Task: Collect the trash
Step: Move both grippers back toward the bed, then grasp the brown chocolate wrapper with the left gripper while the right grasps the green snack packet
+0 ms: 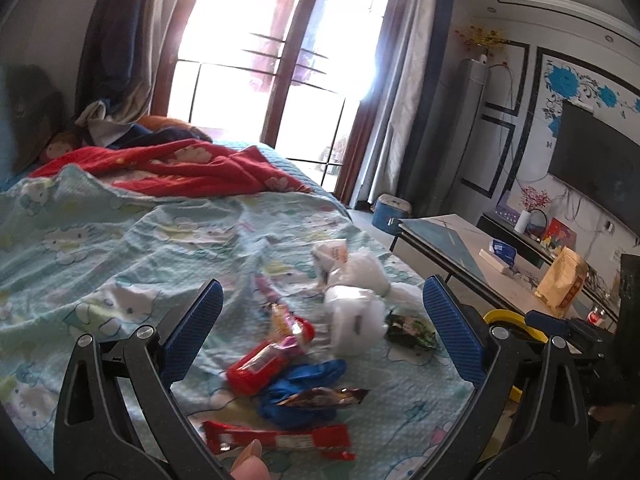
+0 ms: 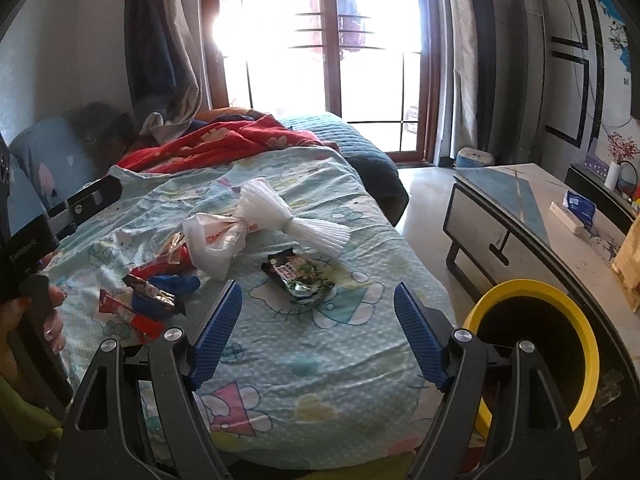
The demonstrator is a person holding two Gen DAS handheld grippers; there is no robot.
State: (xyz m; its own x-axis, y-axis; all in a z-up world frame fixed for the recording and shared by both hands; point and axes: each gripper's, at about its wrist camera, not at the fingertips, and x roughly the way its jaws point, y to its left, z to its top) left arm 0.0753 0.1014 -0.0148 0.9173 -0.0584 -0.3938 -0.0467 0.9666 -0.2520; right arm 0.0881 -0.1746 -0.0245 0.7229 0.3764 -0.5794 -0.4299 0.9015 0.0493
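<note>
Trash lies in a heap on the pale-blue cartoon bedsheet (image 2: pixel 320 360). It includes a green-black snack packet (image 2: pixel 298 276), a white foam net (image 2: pixel 296 224), a white plastic bag (image 2: pixel 216 240), a brown wrapper (image 2: pixel 154 296) and a long red wrapper (image 2: pixel 132 318). My right gripper (image 2: pixel 318 286) is open just short of the green-black packet, touching nothing. My left gripper (image 1: pixel 323 282) is open above the heap's near side, over a red wrapper (image 1: pixel 260 364), a blue crumpled piece (image 1: pixel 304 392) and the foam net (image 1: pixel 356 320). A yellow-rimmed bin (image 2: pixel 520 286) stands on the floor to the right of the bed.
A red blanket (image 1: pixel 180 168) and pillows cover the far half of the bed. A low white table (image 2: pixel 520 216) with a box and a paper bag stands right of the bin. A hand (image 2: pixel 24 320) holds the left gripper's handle at the left edge. Bright glass doors are behind.
</note>
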